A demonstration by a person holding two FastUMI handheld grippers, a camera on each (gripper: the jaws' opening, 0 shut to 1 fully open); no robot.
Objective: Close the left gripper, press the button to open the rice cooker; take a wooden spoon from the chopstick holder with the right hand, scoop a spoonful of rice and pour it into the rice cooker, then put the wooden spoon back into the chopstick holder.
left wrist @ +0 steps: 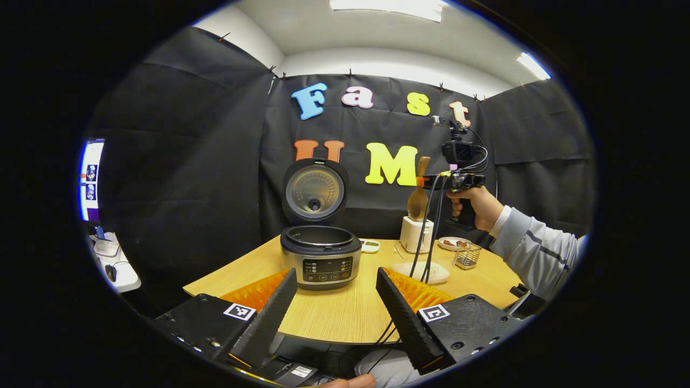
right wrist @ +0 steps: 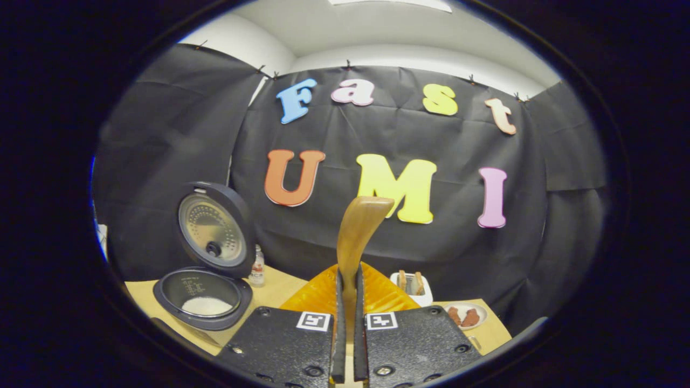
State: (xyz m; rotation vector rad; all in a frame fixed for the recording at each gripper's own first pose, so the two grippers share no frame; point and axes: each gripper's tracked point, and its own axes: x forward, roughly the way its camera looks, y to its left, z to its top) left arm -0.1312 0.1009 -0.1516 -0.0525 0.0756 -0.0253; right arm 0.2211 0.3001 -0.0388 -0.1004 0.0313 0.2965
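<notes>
A recording booth: black cloth walls point(left wrist: 178, 161) around a kitchen-dressed wooden table point(left wrist: 345, 312).

We list our left gripper point(left wrist: 335, 302): black housings, ridged fingers point(left wrist: 268, 317), square coded tags, screws. Our right hand point(left wrist: 477, 207) wears a grey sleeve point(left wrist: 533, 249); black cables point(left wrist: 426, 237) hang.

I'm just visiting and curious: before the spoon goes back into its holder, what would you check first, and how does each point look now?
1. Wooden spoon gripped by right gripper: ok, both fingers press it.
2. Spoon above holder: ok.
3. Rice in rice cooker: ok, white rice inside.
4. Cooker lid open: ok.
5. Left gripper out of the way: ok, open, low near table edge.
6. Spoon emptied: cannot tell.
</notes>
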